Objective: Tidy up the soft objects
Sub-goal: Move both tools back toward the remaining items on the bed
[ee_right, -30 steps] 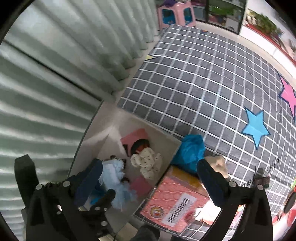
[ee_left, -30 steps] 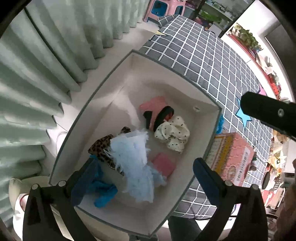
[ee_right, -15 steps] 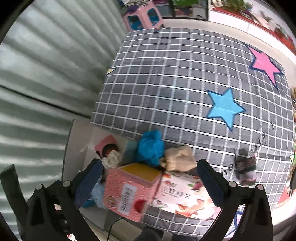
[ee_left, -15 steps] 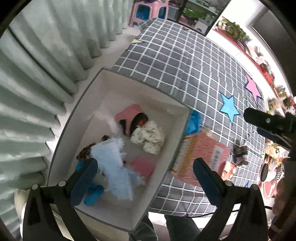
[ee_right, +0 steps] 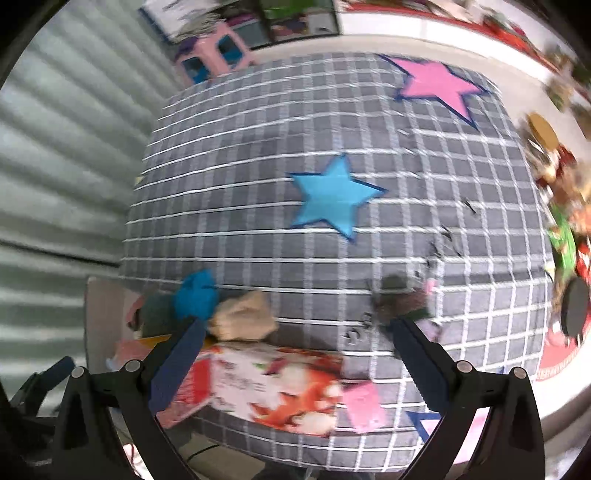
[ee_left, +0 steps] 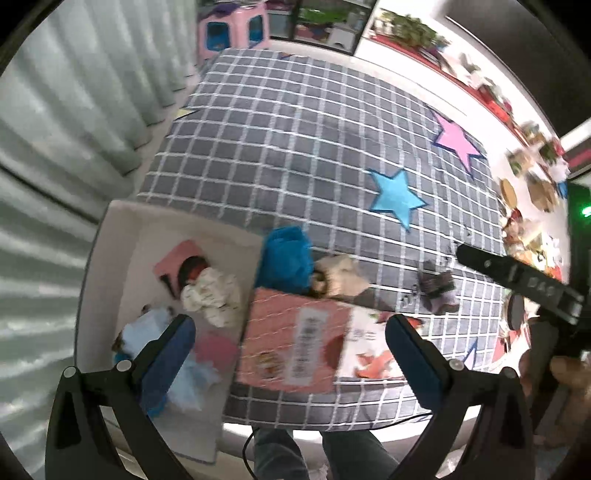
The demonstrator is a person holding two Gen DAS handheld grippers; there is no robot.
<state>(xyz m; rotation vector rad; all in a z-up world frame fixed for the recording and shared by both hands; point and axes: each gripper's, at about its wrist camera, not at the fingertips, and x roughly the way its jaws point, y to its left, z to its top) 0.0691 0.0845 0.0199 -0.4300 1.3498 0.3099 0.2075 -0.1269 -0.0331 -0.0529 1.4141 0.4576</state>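
A white storage box (ee_left: 110,236) at the left edge of the checked mat holds several soft pieces: a spotted cream cloth (ee_left: 214,295), a pink item (ee_left: 173,258), pale blue fluff (ee_left: 147,332). On the mat beside it lie a blue cloth (ee_left: 286,256) (ee_right: 197,297), a beige cloth (ee_left: 341,275) (ee_right: 242,317) and a dark knitted piece (ee_left: 437,290) (ee_right: 400,299). My left gripper (ee_left: 286,334) hangs open above the pink carton (ee_left: 291,349), holding nothing. Just as empty, my right gripper (ee_right: 295,338) stands open over the mat between the beige cloth and the knitted piece.
A pink and white carton (ee_right: 258,384) lies flat at the mat's near edge, against the box. Pale curtains (ee_left: 55,129) hang at the left. A pink stool (ee_left: 231,31) stands at the far end. Shelves of toys (ee_left: 524,206) line the right side. Legs show below the mat (ee_left: 295,450).
Both grippers have swung right, away from the box and out over the mat. The blue cloth, beige cloth and knitted piece have come into view. Both stayed open.
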